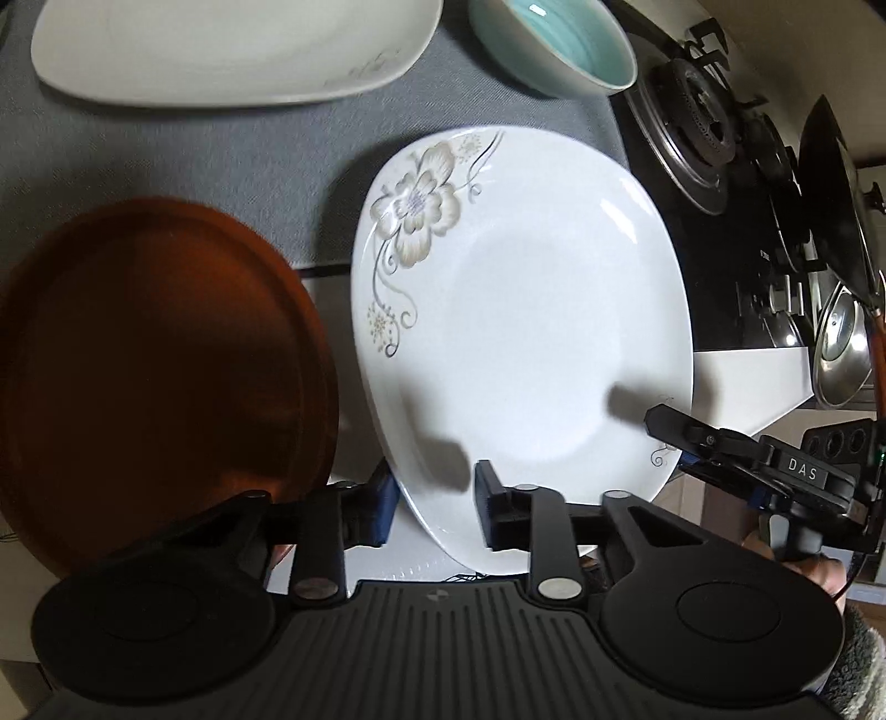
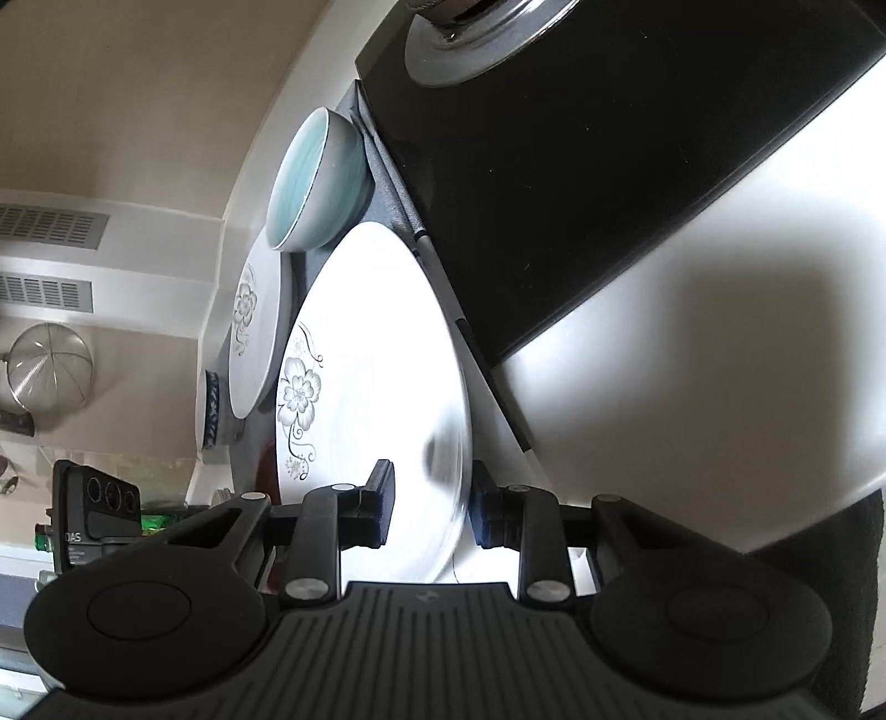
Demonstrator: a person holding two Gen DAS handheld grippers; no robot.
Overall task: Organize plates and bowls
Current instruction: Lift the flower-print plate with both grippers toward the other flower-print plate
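On grey mat: three plates, one bowl.

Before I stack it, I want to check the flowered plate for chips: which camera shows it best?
The left wrist view: the flowered plate faces the camera, nearly its whole surface and rim visible. The right wrist view shows the same plate obliquely, overexposed, with its near rim blurred.

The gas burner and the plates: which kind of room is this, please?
Most likely a home kitchen: a gas burner set in a black hob, a hanging wire strainer, and a flowered plate on the counter.
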